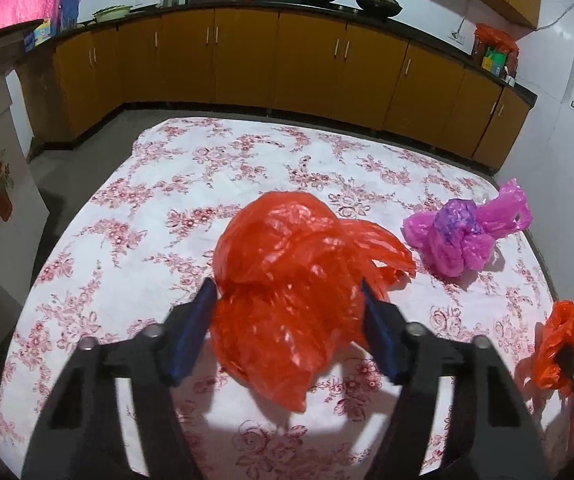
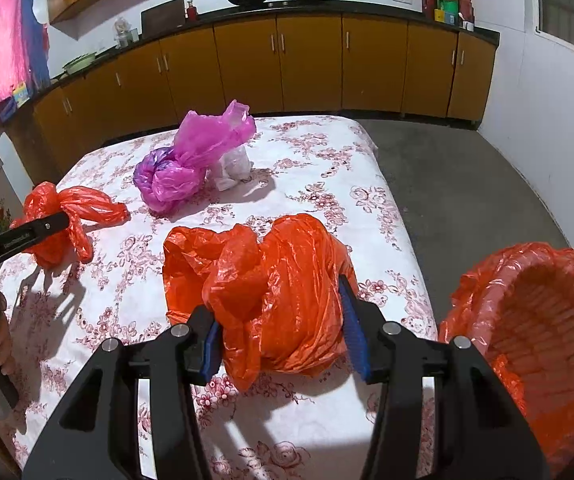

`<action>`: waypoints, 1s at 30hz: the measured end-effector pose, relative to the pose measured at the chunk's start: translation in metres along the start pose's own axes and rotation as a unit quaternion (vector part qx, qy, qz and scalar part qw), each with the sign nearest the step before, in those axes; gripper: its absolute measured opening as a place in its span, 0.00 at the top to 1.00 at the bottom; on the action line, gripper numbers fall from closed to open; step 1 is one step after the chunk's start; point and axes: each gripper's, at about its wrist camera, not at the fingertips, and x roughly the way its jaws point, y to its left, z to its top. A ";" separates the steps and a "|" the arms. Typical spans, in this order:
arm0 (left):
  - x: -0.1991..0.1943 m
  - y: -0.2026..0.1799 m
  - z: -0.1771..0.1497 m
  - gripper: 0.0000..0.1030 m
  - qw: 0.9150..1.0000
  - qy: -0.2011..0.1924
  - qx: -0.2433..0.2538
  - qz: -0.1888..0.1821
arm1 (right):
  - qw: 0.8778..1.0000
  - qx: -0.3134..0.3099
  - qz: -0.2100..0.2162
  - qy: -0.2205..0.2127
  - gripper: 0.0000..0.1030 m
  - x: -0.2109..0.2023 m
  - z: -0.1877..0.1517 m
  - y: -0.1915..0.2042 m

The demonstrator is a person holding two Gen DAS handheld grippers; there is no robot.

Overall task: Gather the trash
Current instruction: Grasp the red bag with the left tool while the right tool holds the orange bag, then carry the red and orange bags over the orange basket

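Bags are what I am gathering, and each gripper has one. My left gripper (image 1: 287, 292) pinches the knotted orange bag (image 1: 287, 240), its blue pads pressing into the crumpled plastic on both sides. From the right wrist view, at 9 o'clock, that bag bunches around the black finger, with its shadow falling on the cloth below. I judge it is just clear of the table (image 2: 327, 184), though I cannot be sure.

My right gripper (image 2: 277, 300) clamps the loose orange bag (image 2: 287, 248) across its bulk. The jaws stand fairly wide because the bag is puffy, and the plastic dents where the pads meet it. Its lower folds seem to rest near the table's 5 o'clock corner. I hold it there, I think, because the bin (image 2: 487, 280) sits just beside that corner, at 4 o'clock from the right gripper. The bin is lined with orange plastic and its mouth faces up, so it is only a short swing over the edge.

Gripping each bag by its body rather than a handle keeps the thin plastic from slipping or trailing.

Left on the table is a pink bag (image 2: 195, 152) at 11 o'clock, well apart from both grippers, with a small pale bag (image 2: 233, 168) touching its far side. I judge the job about half done, with nothing visibly dropped into the bin yet. The risk is a loose flap catching the rim.
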 end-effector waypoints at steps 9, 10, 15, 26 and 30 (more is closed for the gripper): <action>-0.016 -0.011 -0.001 0.66 0.999 -0.018 0.027 -0.008 | 1.000 0.002 -0.004 -0.006 0.51 -0.012 -0.002 -0.003; -0.020 -0.013 -0.001 0.66 0.999 -0.023 0.033 -0.006 | 1.000 0.003 -0.004 -0.007 0.51 -0.014 -0.002 -0.004; -0.044 -0.023 -0.004 0.70 0.997 -0.048 0.056 0.004 | 1.000 0.007 -0.002 -0.017 0.51 -0.028 -0.002 -0.004; -0.101 -0.042 -0.014 0.71 0.994 -0.075 0.076 -0.005 | 0.999 0.017 -0.005 -0.051 0.51 -0.075 -0.005 -0.011; -0.121 -0.054 -0.017 0.71 0.993 -0.084 0.084 -0.013 | 0.997 0.024 -0.013 -0.066 0.51 -0.095 -0.006 -0.019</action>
